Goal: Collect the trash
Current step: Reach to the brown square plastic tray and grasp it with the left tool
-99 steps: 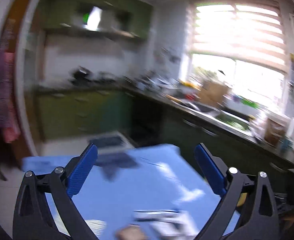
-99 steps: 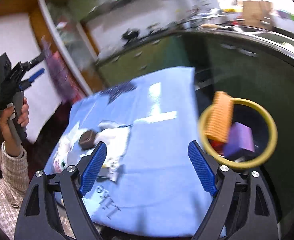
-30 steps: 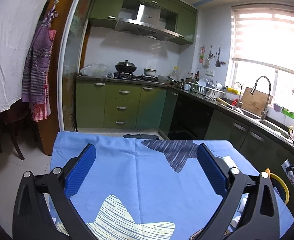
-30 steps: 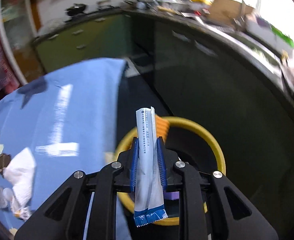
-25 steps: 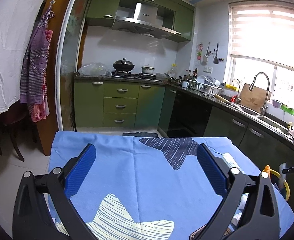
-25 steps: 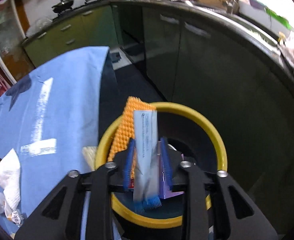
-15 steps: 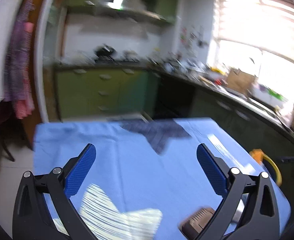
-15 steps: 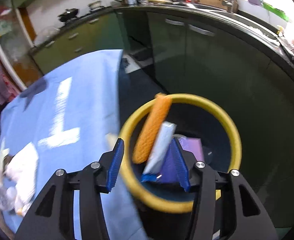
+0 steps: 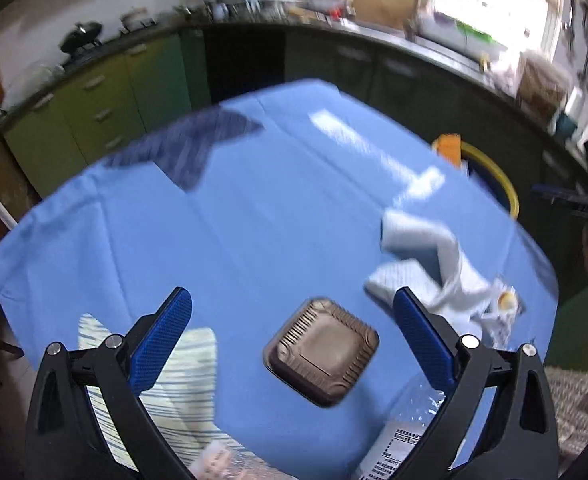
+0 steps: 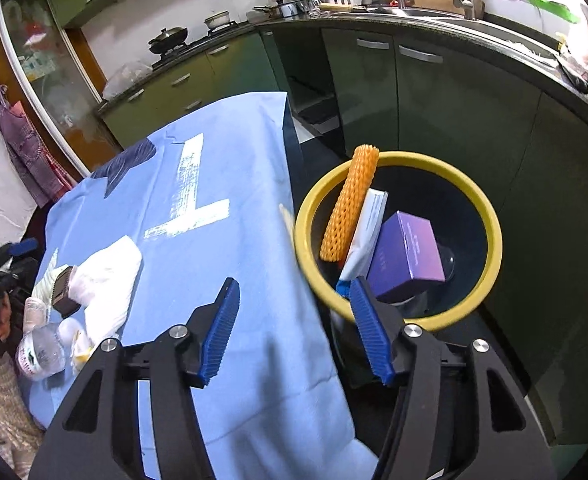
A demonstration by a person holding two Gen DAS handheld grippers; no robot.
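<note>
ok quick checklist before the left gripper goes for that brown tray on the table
1. Left gripper open and empty: ok, its jaws stand wide apart with nothing between them.
2. Brown tray lined up between the fingers: ok, it lies on the blue tablecloth just ahead of them.
3. Tray free of other trash: ok, the white tissue and plastic bottle lie beside it, apart.
4. Right gripper out of the way: ok, open and empty by the bin.
5. Room in the bin: ok, the orange foam net, purple box and white packet leave space.
6. Grip depth on the tray: cannot tell, the left view is blurred.
</note>
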